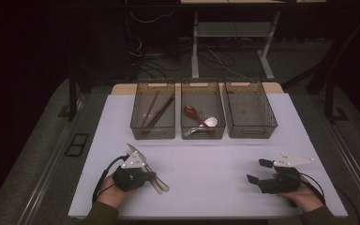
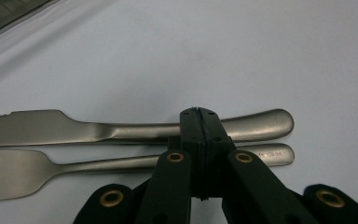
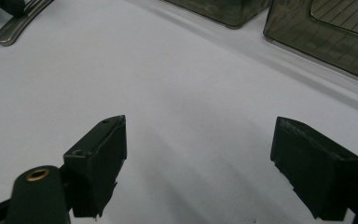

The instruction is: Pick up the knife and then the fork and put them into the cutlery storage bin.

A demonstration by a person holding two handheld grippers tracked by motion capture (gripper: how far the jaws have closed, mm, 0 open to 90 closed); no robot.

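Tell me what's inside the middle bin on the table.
The middle bin holds a dark red spoon and a white spoon, with a metal handle beside them. Its tinted front wall hides what lies lowest.

Steel knife [image 2: 74, 128] and fork [image 2: 51, 165] lie flat, side by side, on the white table. Handles point the same way, nearly touching.

Dim room, grey floor [image 1: 37, 140] (cables [image 1: 215, 58] beyond), desk frame [image 1: 234, 33] behind.
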